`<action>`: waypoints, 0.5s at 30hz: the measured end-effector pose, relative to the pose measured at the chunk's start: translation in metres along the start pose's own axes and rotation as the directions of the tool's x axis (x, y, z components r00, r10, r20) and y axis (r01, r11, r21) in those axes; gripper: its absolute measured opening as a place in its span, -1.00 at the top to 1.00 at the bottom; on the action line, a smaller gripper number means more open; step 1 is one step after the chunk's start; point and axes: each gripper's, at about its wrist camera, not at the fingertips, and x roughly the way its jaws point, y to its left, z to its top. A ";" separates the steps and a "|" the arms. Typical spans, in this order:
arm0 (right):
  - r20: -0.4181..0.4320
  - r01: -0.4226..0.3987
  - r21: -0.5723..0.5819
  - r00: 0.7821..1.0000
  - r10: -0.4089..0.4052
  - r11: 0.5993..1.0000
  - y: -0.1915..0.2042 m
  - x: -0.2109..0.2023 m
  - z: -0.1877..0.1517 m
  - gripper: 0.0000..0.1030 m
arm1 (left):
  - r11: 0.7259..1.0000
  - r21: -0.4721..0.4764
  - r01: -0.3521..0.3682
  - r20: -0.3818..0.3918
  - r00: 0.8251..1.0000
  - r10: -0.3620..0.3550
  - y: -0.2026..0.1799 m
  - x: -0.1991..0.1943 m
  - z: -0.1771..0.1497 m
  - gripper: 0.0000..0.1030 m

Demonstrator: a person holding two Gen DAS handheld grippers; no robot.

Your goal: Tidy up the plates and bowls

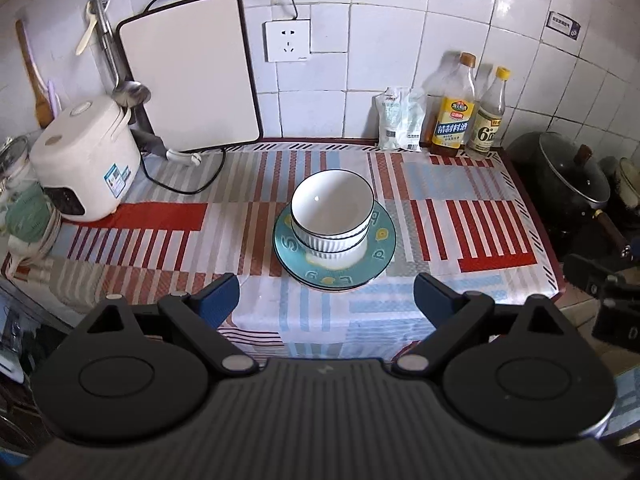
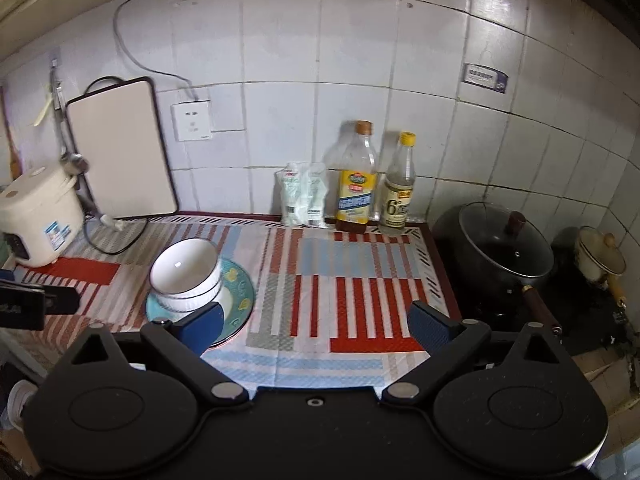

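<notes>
Two white ribbed bowls with dark rims (image 1: 332, 212) sit nested on a stack of teal plates (image 1: 380, 252) in the middle of the striped tablecloth (image 1: 460, 216). My left gripper (image 1: 326, 296) is open and empty, held just in front of and above the stack. My right gripper (image 2: 316, 326) is open and empty, to the right of the stack; its left finger overlaps the plates (image 2: 240, 292) in its view, and the bowls (image 2: 186, 272) show there too. Each gripper shows at the edge of the other's view.
A white rice cooker (image 1: 86, 160) stands at the left and a cutting board (image 1: 188, 72) leans on the wall. A pouch (image 1: 400, 120) and two bottles (image 1: 454, 108) stand at the back right. A black lidded pot (image 2: 504, 252) and a small cream pot (image 2: 600, 258) sit on the stove at the right.
</notes>
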 end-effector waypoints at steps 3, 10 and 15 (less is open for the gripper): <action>0.014 0.013 -0.014 1.000 -0.012 1.000 0.005 -0.007 -0.004 -0.94 | 1.000 -0.002 -0.003 0.017 1.000 0.003 0.000 -0.003 -0.005 -0.84; 0.009 0.054 -0.037 0.999 -0.054 0.998 0.009 -0.011 -0.008 -0.94 | 1.000 0.006 -0.029 0.049 0.998 0.029 -0.005 -0.006 -0.007 -0.85; 0.006 0.063 -0.023 0.998 -0.063 0.998 0.006 -0.011 -0.013 -0.94 | 0.999 0.022 -0.026 0.071 0.997 0.024 -0.009 -0.009 -0.009 -0.85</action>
